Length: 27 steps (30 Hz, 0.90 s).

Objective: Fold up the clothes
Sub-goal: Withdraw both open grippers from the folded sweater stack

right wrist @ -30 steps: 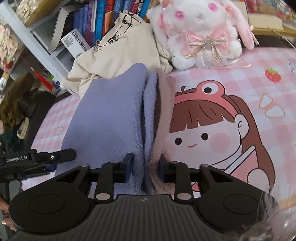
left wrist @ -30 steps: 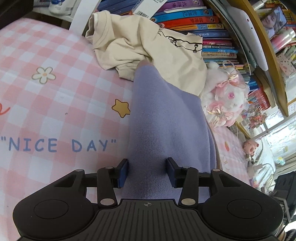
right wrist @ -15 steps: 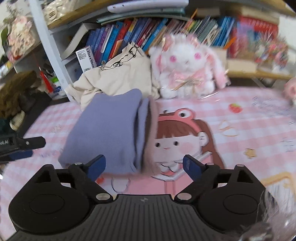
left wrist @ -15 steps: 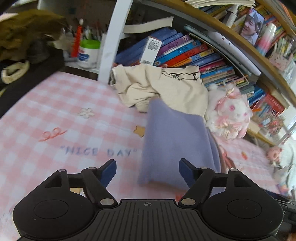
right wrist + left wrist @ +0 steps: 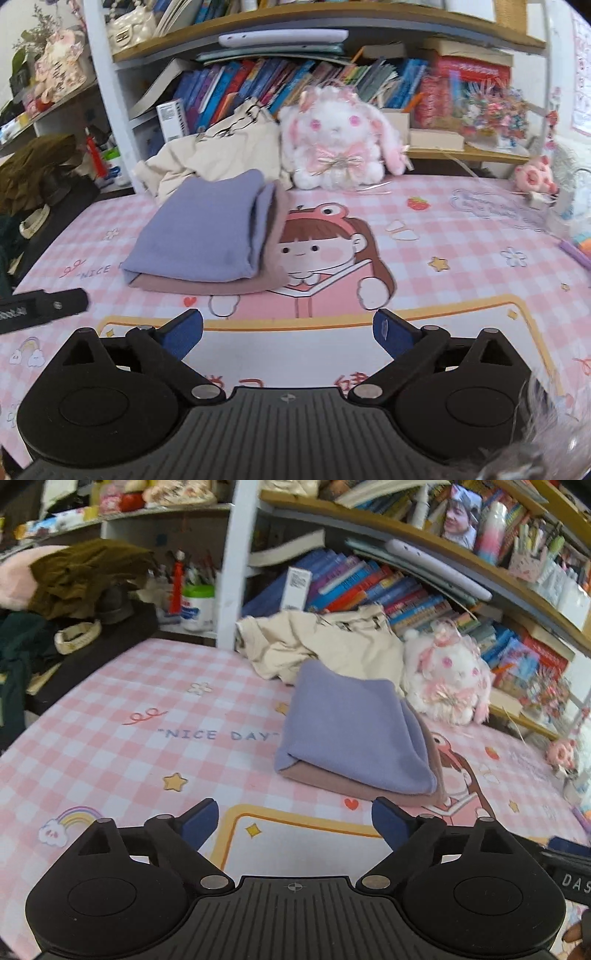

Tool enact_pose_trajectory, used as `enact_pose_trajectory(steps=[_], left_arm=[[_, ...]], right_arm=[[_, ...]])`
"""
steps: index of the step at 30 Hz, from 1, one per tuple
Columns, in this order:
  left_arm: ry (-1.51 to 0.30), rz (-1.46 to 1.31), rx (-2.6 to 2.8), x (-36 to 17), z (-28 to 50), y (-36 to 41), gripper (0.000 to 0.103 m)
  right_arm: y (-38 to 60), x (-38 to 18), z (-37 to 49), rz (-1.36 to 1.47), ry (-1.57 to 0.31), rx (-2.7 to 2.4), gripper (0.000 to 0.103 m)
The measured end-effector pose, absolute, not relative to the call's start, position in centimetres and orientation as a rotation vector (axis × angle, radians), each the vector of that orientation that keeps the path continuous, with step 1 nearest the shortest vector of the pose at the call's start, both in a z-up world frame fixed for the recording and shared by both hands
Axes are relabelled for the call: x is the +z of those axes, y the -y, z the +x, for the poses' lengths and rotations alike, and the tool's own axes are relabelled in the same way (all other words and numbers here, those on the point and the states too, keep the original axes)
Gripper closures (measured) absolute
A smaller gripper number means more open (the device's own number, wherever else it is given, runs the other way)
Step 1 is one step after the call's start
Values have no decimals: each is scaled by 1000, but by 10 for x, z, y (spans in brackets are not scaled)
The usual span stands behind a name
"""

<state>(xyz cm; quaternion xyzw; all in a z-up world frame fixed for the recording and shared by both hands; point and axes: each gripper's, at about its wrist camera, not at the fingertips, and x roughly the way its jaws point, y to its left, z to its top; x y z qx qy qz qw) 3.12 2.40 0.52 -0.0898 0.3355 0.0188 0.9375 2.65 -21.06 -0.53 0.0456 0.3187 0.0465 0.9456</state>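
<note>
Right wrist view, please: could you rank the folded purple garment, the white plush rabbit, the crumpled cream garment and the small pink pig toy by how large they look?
1. Folded purple garment, largest.
2-3. White plush rabbit and crumpled cream garment: similar; the cream one is partly hidden, so unranked.
4. Small pink pig toy, smallest, though it sits far back.

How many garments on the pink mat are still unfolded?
1: the cream garment lies crumpled at the back against the books, behind the folded purple garment. Others may be hidden.

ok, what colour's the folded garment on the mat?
Lavender on top, dusty pink underneath; the folded garment shows best in the right wrist view.
</note>
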Motion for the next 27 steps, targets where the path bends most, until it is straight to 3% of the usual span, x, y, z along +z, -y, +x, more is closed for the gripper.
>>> enact_pose_trajectory(steps=[27], left_arm=[[-643,-43,47,6,12,2,2]], right_arm=[[210,-14,11,14,-637,72,1]])
